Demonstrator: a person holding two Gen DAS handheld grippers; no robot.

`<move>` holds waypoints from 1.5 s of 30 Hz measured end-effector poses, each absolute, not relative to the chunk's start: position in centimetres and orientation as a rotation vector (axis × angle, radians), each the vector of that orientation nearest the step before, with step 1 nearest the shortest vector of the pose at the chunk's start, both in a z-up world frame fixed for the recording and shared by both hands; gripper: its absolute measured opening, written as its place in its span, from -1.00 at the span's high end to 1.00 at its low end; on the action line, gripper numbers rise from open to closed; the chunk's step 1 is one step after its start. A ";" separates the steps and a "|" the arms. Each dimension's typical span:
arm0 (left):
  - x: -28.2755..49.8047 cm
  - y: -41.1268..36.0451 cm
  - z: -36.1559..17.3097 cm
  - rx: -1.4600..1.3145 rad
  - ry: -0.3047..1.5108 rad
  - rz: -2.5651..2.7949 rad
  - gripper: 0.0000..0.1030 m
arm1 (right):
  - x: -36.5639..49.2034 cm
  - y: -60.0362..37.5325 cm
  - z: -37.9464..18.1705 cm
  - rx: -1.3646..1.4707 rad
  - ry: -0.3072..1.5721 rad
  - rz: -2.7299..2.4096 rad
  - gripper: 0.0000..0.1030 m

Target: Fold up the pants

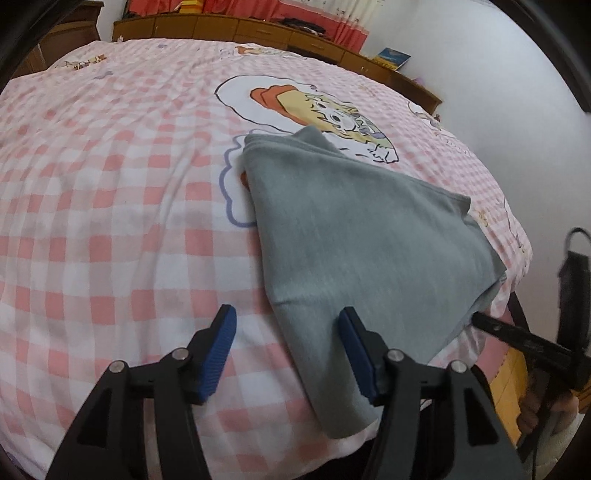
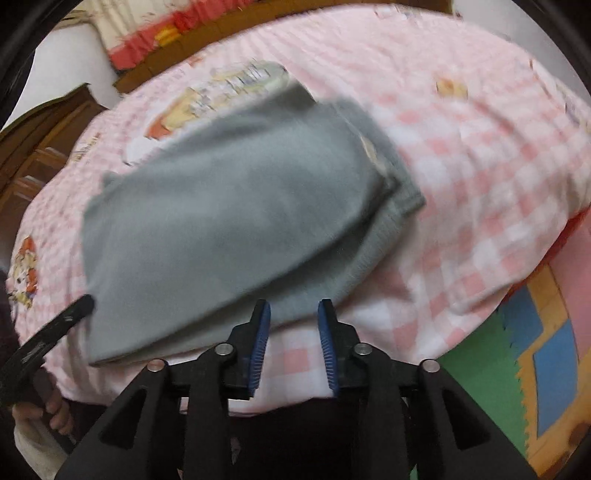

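Grey pants (image 1: 354, 236) lie folded in layers on the pink checked bedspread (image 1: 110, 184), near the bed's front edge. My left gripper (image 1: 290, 317) stands open above the pants' near left corner, with nothing between its blue pads (image 1: 221, 350). In the right wrist view the same pants (image 2: 229, 221) fill the middle, blurred. My right gripper (image 2: 293, 314) is open just in front of their near edge, its pads apart and nothing pinched between them. The right gripper's black finger (image 1: 517, 336) shows at the pants' right edge in the left wrist view.
A wooden headboard with shelves (image 1: 258, 33) runs along the bed's far side, and a white wall (image 1: 498, 74) is at the right. Colourful foam floor mats (image 2: 535, 350) lie beside the bed. A hand (image 2: 55, 410) holds the left gripper's handle.
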State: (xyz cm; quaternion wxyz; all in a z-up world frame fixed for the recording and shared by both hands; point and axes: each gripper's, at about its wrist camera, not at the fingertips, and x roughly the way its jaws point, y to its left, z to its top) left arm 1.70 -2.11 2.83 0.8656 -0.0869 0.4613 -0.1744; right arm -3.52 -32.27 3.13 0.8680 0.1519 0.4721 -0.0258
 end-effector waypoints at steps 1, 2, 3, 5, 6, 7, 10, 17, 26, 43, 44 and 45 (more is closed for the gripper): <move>1.7 -2.1 2.9 -0.190 0.971 -0.366 -0.18 | -3.7 -32.1 4.1 0.306 0.953 -0.048 0.26; 1.7 -2.1 2.9 -0.201 0.976 -0.368 -0.19 | -3.6 -32.0 4.6 0.299 0.930 -0.047 0.14; 1.7 -2.2 2.9 -0.210 0.980 -0.370 -0.19 | -3.3 -32.0 5.2 0.290 0.902 -0.041 0.08; 1.8 -2.3 2.9 -0.244 0.989 -0.381 -0.19 | -2.3 -31.8 5.6 0.268 0.878 -0.028 0.03; 1.9 -2.5 3.0 -0.268 0.990 -0.389 -0.19 | -1.8 -31.8 5.4 0.259 0.884 -0.033 0.03; 2.0 -2.6 3.0 -0.280 0.989 -0.395 -0.19 | -1.4 -31.6 5.2 0.256 0.890 -0.035 0.03; 2.3 -3.1 2.7 -0.287 0.989 -0.402 -0.22 | 0.0 -31.6 2.9 0.261 0.928 -0.022 0.01; 2.8 -3.5 1.4 -0.289 0.977 -0.370 -0.24 | -0.4 -31.8 1.3 0.250 0.886 0.013 -0.06; 3.2 -3.7 1.4 -0.293 0.996 -0.356 -0.25 | -0.3 -31.6 1.2 0.246 0.889 0.008 -0.08; 3.2 -3.9 1.3 -0.278 0.984 -0.378 -0.40 | -0.9 -30.4 1.3 0.238 0.875 -0.007 -0.44; 3.2 -3.9 1.3 -0.279 0.983 -0.377 -0.40 | -0.9 -30.5 1.4 0.247 0.884 -0.005 -0.44; 3.2 -4.0 1.3 -0.277 0.982 -0.376 -0.40 | -1.0 -30.6 1.5 0.255 0.892 -0.003 -0.44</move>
